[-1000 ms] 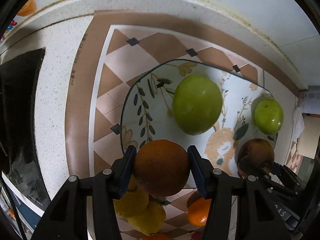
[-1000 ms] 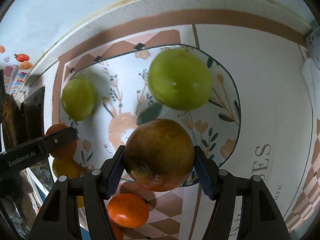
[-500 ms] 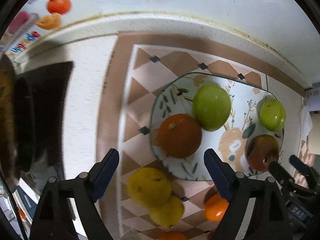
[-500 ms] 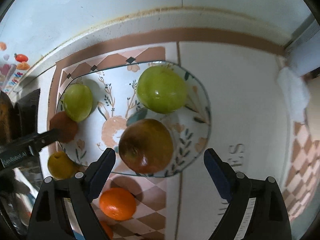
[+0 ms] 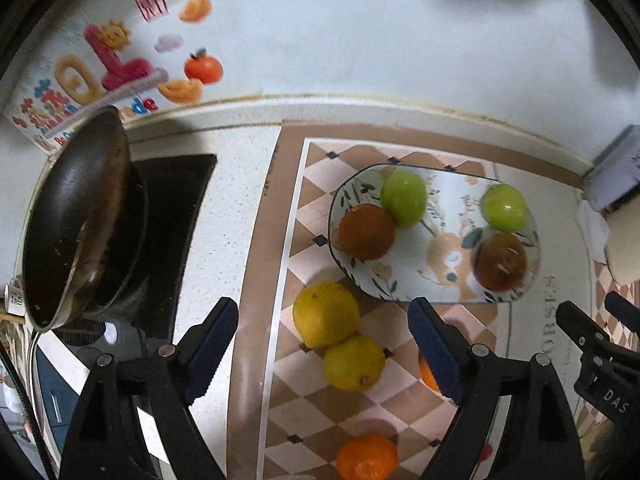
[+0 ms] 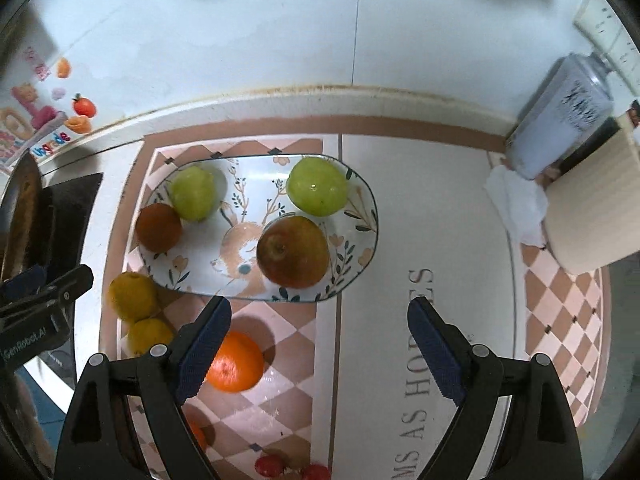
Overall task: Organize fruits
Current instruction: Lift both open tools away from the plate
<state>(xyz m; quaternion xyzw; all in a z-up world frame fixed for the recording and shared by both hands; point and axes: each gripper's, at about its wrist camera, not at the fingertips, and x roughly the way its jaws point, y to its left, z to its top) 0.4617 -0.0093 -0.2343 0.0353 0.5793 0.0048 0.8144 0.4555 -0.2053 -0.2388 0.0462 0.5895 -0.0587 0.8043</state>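
Currently both grippers are hanging spread and empty, left gripper (image 5: 323,347) and right gripper (image 6: 319,344), short of the plate (image 6: 370,236) holding four fruits. Left finger (image 5: 436,354) is covering part of an orange (image 5: 427,372); only the right view is showing red berries (image 6: 292,470), cut off at the bottom edge.

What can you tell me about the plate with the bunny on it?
The plate is a shallow oval dish, apparently glazed ceramic, white with a dark rim, painted with a bunny, leaves and flowers. It lies flat on the checkered mat. On it sit two green apples, a reddish apple and a brownish orange. Neither gripper touches it.
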